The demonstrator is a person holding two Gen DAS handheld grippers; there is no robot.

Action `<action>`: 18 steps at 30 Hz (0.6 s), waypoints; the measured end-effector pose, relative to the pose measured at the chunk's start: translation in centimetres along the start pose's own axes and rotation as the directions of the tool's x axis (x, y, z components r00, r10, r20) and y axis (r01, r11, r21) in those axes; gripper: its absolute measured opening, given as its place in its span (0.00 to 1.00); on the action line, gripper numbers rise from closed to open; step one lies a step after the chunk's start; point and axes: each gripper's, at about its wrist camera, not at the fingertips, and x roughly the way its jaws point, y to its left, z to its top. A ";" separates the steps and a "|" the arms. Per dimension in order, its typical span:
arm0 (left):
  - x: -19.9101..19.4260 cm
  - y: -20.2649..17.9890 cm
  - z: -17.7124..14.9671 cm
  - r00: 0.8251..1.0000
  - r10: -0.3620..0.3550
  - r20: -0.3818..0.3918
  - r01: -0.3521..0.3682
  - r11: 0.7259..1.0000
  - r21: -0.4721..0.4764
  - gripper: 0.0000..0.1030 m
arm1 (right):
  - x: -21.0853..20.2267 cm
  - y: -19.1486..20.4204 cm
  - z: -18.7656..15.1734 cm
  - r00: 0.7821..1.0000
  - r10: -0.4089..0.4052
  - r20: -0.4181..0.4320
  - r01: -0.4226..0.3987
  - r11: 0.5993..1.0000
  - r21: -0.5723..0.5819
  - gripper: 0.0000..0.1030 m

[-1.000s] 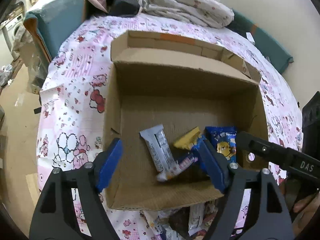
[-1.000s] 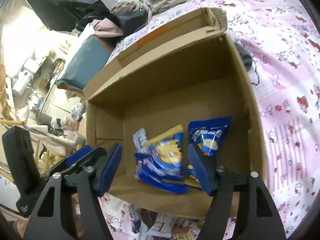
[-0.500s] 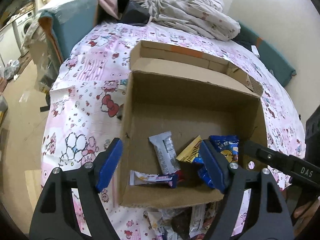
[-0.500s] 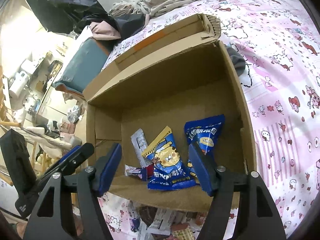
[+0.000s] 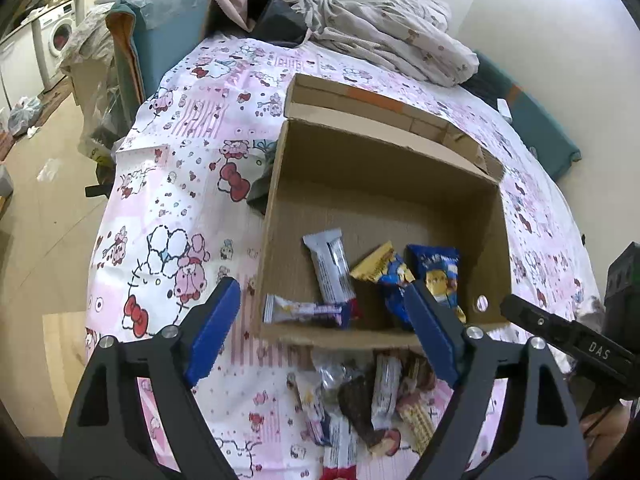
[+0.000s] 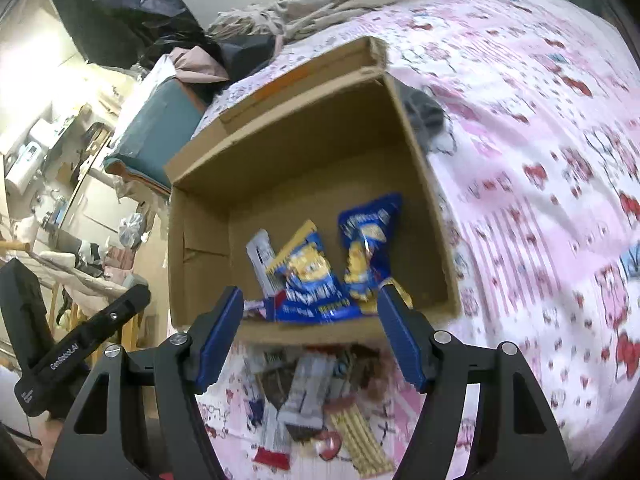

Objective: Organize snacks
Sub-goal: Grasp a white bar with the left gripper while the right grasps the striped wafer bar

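Snacks lie in two groups: four packets on the floor of the cardboard box (image 5: 280,184), among them a white bar (image 5: 330,266) and two blue bags (image 6: 370,248), and a loose pile (image 5: 360,396) on the pink bedsheet (image 5: 180,140) at 6 o'clock of the box. Left tongs (image 5: 320,330) are opening, nothing between them. Right tongs (image 6: 310,336) stand apart, empty.

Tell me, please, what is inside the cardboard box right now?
The box holds two blue snack bags, a grey-white bar and a smaller wrapper. The near wall hides the floor's front edge.
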 end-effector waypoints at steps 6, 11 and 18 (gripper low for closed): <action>-1.6 -0.1 -1.5 0.999 0.039 0.009 -0.039 0.998 0.045 0.79 | -1.8 -0.6 -2.2 1.000 -0.008 0.010 0.008 1.000 0.013 0.70; -2.1 1.3 -2.8 0.999 0.048 -0.022 -0.048 0.999 -0.003 0.79 | -2.5 -0.9 -3.5 1.000 -0.016 0.000 0.016 1.000 0.023 0.70; -1.2 3.4 -4.6 0.993 0.053 -0.108 -0.067 0.990 -0.127 0.79 | -1.8 -2.7 -5.2 0.998 -0.013 -0.065 0.020 0.994 0.105 0.70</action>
